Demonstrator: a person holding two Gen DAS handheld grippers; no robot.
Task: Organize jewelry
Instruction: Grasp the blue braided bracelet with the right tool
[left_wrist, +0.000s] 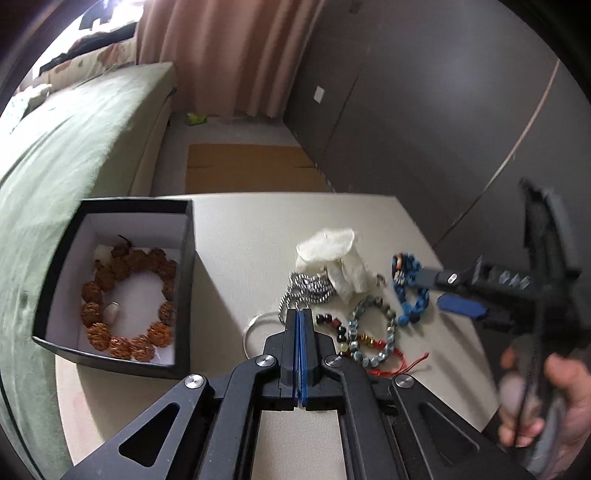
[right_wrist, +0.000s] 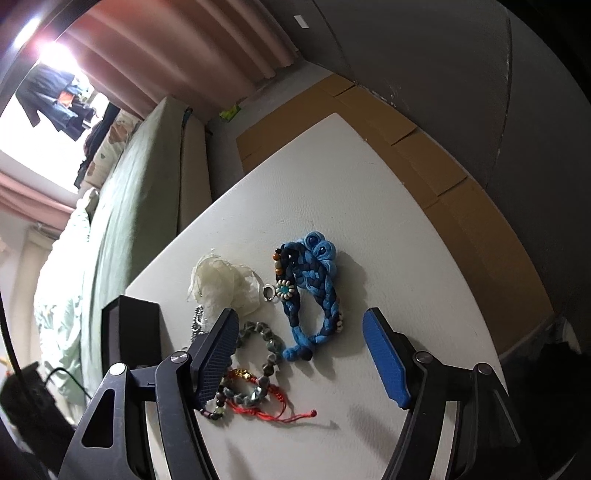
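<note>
A black box (left_wrist: 184, 240) with a white lining holds a brown seed-bead bracelet (left_wrist: 129, 302). On the white table (left_wrist: 236, 236) lie a silver chain (left_wrist: 310, 291), a white pouch (left_wrist: 332, 258), a blue braided bracelet (right_wrist: 314, 288), a grey-green bead bracelet (right_wrist: 258, 354) and a red cord bracelet (right_wrist: 266, 402). My left gripper (left_wrist: 299, 314) is shut, its tips just before the silver chain. My right gripper (right_wrist: 299, 332) is open above the blue braided bracelet; it also shows in the left wrist view (left_wrist: 443, 291).
A green bed (left_wrist: 74, 140) runs along the table's left side. Flat cardboard (left_wrist: 251, 166) lies on the floor beyond the table. A dark wall (left_wrist: 424, 110) stands to the right. A thin silver bangle (left_wrist: 255, 325) lies by the left fingers.
</note>
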